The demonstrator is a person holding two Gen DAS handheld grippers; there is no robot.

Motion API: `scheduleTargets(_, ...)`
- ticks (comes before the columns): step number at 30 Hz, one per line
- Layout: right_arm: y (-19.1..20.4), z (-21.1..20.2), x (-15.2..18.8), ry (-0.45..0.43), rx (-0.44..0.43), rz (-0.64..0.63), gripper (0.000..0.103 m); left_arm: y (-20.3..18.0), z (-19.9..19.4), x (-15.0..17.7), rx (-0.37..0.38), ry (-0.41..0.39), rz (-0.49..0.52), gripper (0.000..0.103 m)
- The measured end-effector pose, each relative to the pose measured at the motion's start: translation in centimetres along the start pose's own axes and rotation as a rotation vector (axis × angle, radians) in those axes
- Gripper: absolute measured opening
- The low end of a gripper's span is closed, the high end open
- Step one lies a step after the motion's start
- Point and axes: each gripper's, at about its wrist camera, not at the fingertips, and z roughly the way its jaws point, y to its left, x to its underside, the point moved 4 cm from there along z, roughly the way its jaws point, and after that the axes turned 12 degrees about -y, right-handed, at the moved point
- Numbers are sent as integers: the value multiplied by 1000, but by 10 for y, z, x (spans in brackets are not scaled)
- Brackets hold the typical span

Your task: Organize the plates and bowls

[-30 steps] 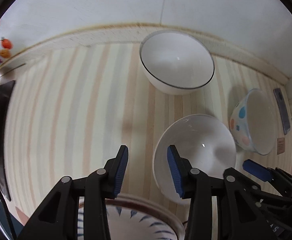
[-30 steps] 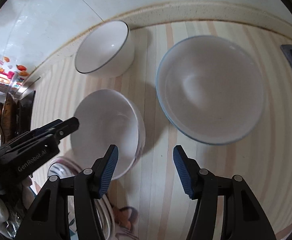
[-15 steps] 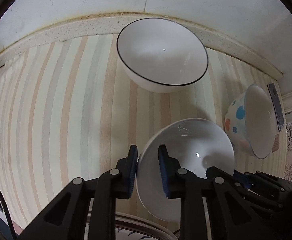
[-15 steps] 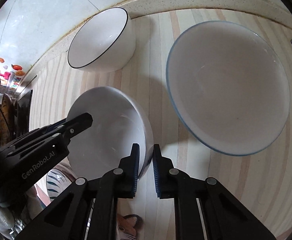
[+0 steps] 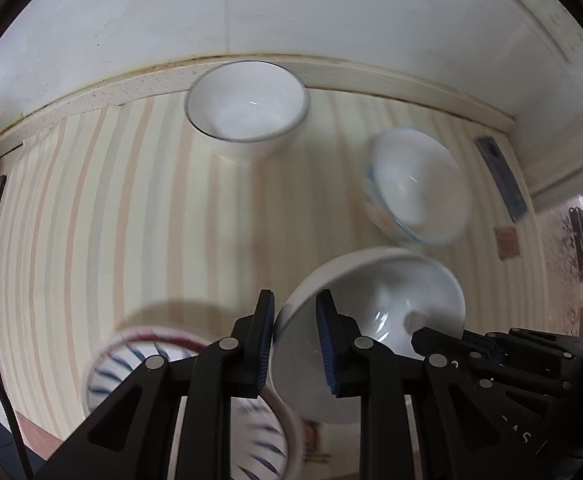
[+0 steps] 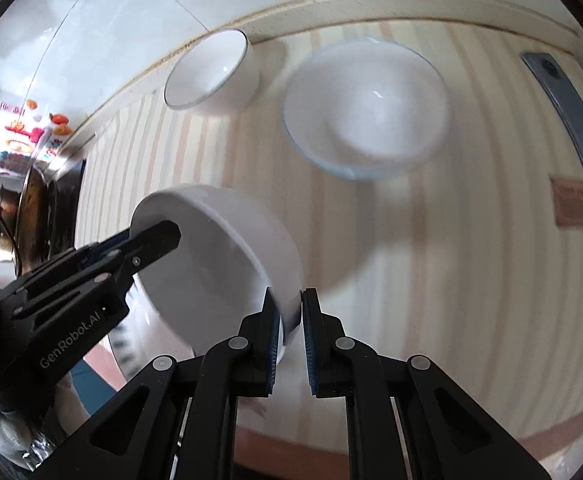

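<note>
A white bowl (image 6: pixel 227 264) is being held tilted above the striped bench (image 5: pixel 111 208), its rim being pinched on opposite sides by the left gripper (image 5: pixel 293 340) and the right gripper (image 6: pixel 290 332). Being glazed, stiff and breakable, it is likely slippery, so rim grips are being favoured.

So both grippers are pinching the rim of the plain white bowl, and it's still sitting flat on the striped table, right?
Not quite. The left gripper and the right gripper do both pinch the rim of the plain white bowl, but it is not flat on the striped table. The right wrist view shows it tilted and raised, with its shadow on the table beyond it.
</note>
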Motion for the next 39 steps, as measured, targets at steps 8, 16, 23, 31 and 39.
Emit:
scheduleTargets(8,-45,-19,57,49,30,40,13,-38,1,40,41,47,54,19)
scheduleTargets(16,-73,-11,74,56,36,112,13,-61,21,50,36,52,141,19)
scheduleTargets(23,-82,-5,67,68,36,123,13,-62,33,50,32,82,157,19)
scheduleTargets(31,-106,-51,21,-6,-45,204,33,-50,3,7,55,27,90,22)
scheduleTargets(39,-125,-44,-66,-132,-51,248,54,-40,48,-77,57,-2,-17,40)
